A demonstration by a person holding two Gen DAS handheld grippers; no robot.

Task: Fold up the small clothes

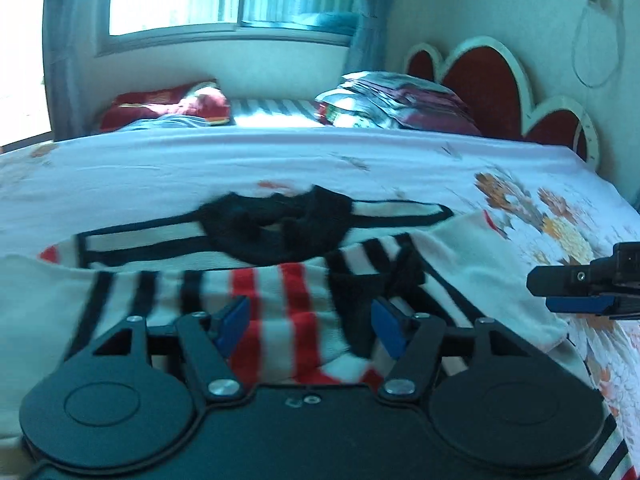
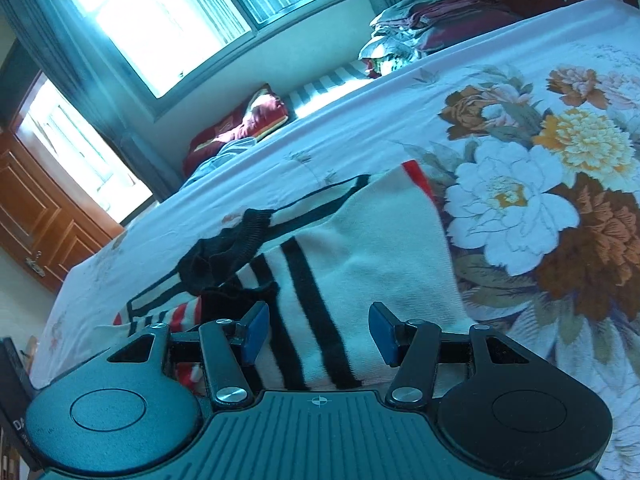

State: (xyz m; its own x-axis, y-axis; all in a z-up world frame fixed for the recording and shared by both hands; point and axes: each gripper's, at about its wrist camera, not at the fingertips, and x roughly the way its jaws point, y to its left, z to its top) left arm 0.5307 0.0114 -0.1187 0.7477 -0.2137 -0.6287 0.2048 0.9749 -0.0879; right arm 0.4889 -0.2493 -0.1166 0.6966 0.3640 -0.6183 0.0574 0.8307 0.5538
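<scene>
A small white knit sweater [image 1: 280, 292] with black and red stripes and a black collar [image 1: 276, 232] lies on the bed, its lower part folded over. It also shows in the right wrist view [image 2: 360, 248]. My left gripper [image 1: 310, 328] is open just above the red-striped middle of the sweater, holding nothing. My right gripper [image 2: 318, 334] is open above the sweater's white and black-striped right part. The right gripper also shows at the right edge of the left wrist view [image 1: 576, 288].
The bed has a pale floral sheet [image 2: 520, 184]. At its far side lie a red pillow [image 1: 164, 106] and a stack of folded bedding [image 1: 396, 102]. A red heart-shaped headboard [image 1: 492, 80] stands at the right. A wooden door [image 2: 36, 216] is at the left.
</scene>
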